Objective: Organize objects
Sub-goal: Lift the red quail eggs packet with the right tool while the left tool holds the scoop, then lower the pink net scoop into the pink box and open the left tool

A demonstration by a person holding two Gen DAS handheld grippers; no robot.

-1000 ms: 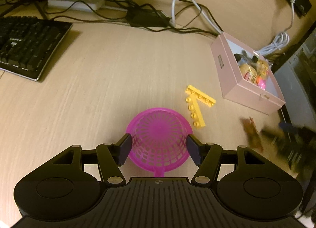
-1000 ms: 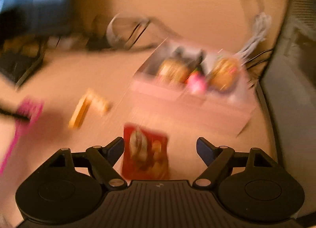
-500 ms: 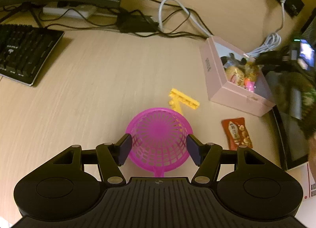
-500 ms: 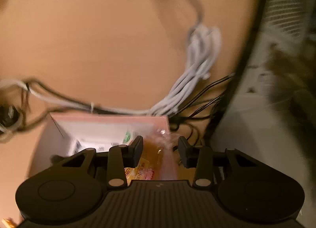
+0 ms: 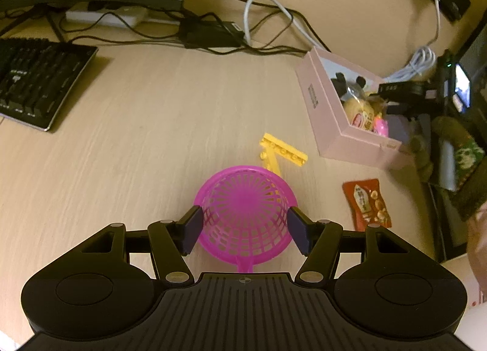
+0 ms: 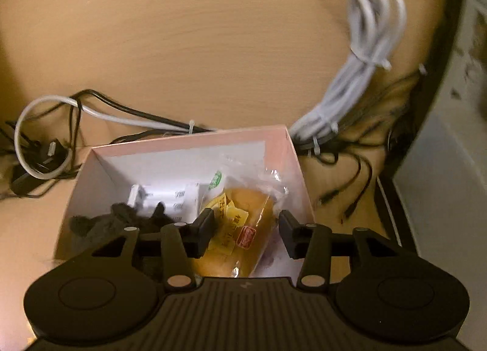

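Observation:
My left gripper (image 5: 243, 226) is shut on a pink mesh basket (image 5: 243, 205), one pad on each side of its rim, just above the desk. Two yellow bricks (image 5: 283, 153) lie behind it, and a red snack packet (image 5: 366, 203) lies flat to its right. My right gripper (image 6: 245, 230) reaches into the pink box (image 6: 188, 141). Its jaws sit narrow around a wrapped bread packet (image 6: 240, 214) and are easing open, the pads still against the wrapper. A dark plush toy (image 6: 100, 223) and a white item (image 6: 170, 195) lie beside the bread.
A black keyboard (image 5: 36, 83) lies at the far left, with a power strip (image 5: 106, 16) and tangled cables (image 5: 213, 34) along the back. A bundled white cable (image 6: 359, 61) hangs behind the box. A person's sleeve (image 5: 456, 150) is at the desk's right edge.
My right gripper left the red snack packet on the desk, swung over to the pink box and narrowed its jaws around the bread packet. The left gripper kept hold of the basket.

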